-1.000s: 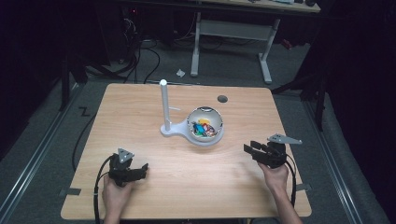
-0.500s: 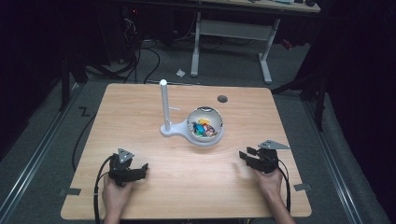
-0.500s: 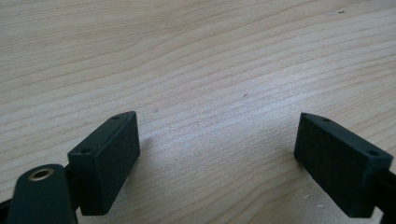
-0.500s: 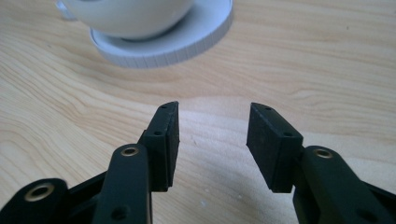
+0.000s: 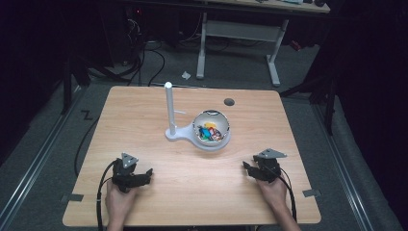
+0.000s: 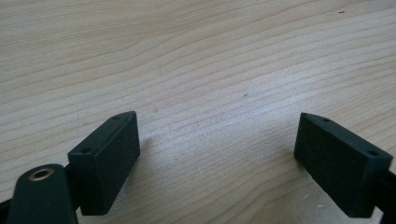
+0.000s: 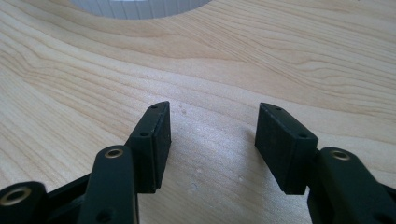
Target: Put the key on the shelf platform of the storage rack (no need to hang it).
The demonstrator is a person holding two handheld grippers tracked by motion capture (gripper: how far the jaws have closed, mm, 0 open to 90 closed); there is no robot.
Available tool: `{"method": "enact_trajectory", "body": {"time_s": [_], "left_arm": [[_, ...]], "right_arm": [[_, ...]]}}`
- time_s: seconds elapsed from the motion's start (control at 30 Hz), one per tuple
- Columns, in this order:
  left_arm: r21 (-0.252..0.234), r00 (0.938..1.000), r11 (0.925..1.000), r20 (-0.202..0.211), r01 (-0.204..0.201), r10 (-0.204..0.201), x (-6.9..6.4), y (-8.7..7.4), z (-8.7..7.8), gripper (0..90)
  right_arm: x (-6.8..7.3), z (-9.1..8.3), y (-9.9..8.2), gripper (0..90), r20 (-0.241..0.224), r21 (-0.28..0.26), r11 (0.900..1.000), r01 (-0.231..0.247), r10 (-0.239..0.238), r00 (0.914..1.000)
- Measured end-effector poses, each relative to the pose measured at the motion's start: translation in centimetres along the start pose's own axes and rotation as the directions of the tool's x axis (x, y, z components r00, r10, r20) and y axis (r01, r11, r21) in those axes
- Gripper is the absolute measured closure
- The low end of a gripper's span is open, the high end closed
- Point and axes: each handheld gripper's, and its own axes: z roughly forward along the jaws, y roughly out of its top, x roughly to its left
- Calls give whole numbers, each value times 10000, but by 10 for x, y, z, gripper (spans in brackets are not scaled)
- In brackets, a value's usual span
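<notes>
— Where are your grippers?

— My left gripper (image 5: 139, 176) and right gripper (image 5: 251, 169) rest on the pale wooden table (image 5: 144, 110), well short of the white round bowl of colourful small pieces (image 5: 210, 131).

— And the jaws?

— Left: wide apart, holding nothing. Right: just been opening, only bare wood between them.

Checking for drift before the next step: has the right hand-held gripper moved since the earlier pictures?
Yes. The right hand-held gripper has come toward the table's near edge, away from the bowl, and its empty jaws have just been opening.
</notes>
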Motion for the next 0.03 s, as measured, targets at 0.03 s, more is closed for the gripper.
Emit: {"method": "enact_trajectory", "body": {"time_s": [0.03], "left_arm": [[9, 10000, 10000, 17, -57, 57, 0, 0, 0, 147]], "right_arm": [[0, 0, 0, 452, 20, 1, 10000, -3, 3, 10000]]}}
